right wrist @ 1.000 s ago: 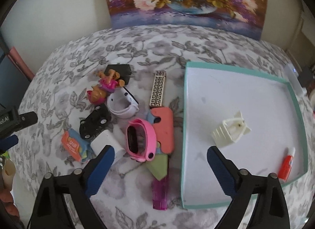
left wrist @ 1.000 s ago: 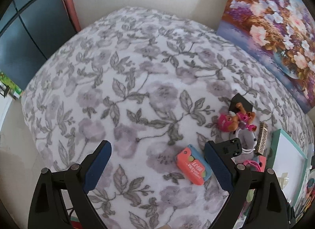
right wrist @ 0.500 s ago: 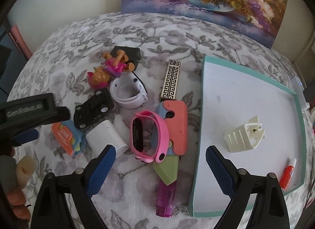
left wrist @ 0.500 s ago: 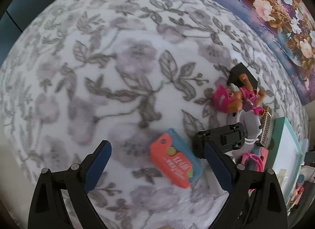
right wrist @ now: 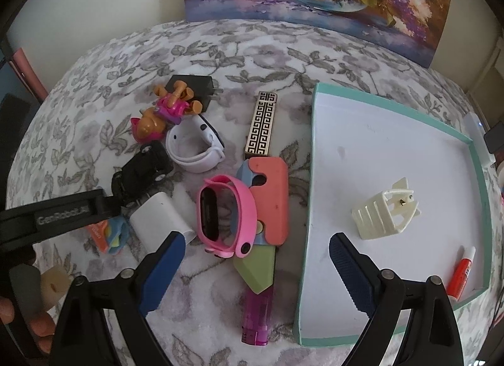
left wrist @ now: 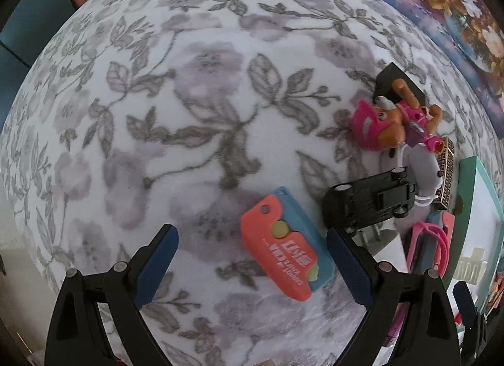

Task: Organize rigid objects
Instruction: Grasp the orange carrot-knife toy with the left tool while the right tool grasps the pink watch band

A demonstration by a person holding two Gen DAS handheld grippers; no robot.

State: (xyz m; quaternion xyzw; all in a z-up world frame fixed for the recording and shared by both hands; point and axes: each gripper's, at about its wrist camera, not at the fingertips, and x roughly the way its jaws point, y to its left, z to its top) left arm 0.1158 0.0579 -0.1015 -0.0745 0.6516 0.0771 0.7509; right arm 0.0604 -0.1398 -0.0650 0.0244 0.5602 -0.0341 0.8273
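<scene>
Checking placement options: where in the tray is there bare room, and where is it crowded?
The tray floor is bare along its left and far sides; only the hair clip and glue tube sit near its right corner. Left of the tray, the cloth is crowded with toys and watches.

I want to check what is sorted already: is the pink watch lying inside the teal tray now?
No, the pink watch lies on the floral cloth left of the teal tray, outside its rim.
</scene>
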